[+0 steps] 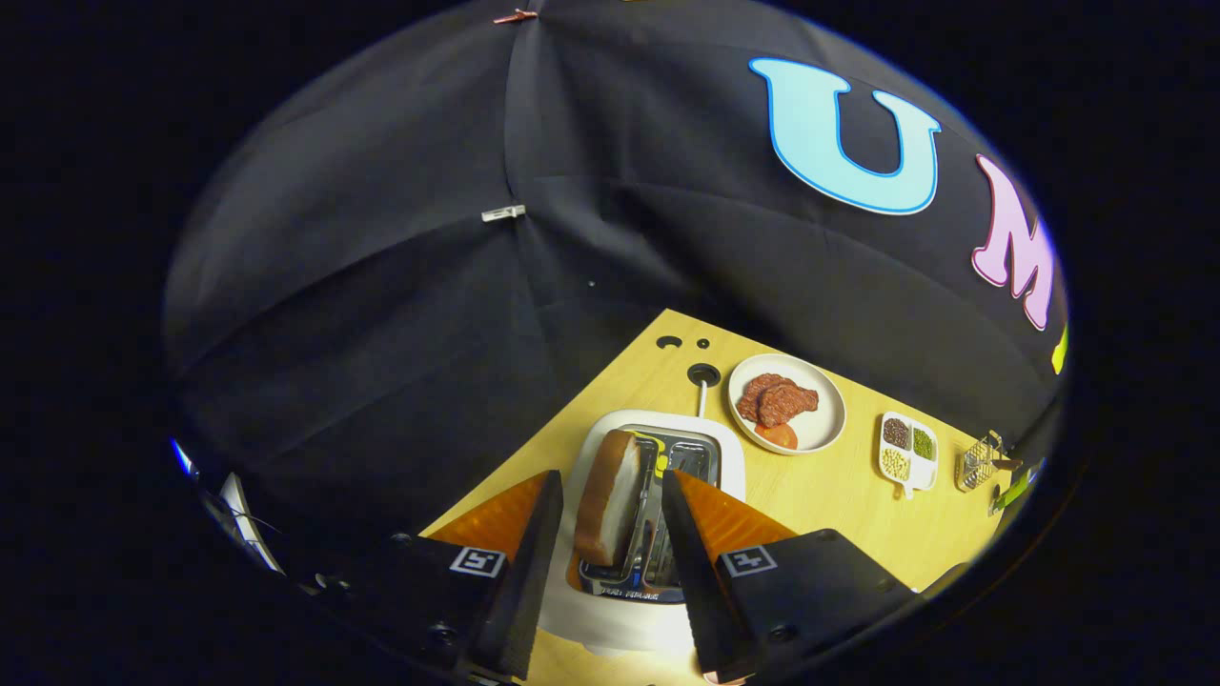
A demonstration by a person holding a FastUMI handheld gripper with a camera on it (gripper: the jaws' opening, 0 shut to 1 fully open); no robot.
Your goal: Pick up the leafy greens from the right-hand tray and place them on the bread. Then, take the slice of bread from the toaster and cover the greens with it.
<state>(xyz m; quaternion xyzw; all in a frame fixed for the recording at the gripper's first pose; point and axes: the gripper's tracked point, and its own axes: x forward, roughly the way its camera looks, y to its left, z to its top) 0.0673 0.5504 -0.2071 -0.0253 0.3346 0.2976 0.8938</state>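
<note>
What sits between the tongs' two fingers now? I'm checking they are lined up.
In the gripper view, the bread slice stands in the toaster between the open tongs, neither finger touching it.

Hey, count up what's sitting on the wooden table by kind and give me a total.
Toaster: 1, below the open tool
Bread slice: 1, standing in the toaster, between the fingers
Round plate: 1
Divided dish: 1
Wire basket: 1
Total: 5
</note>
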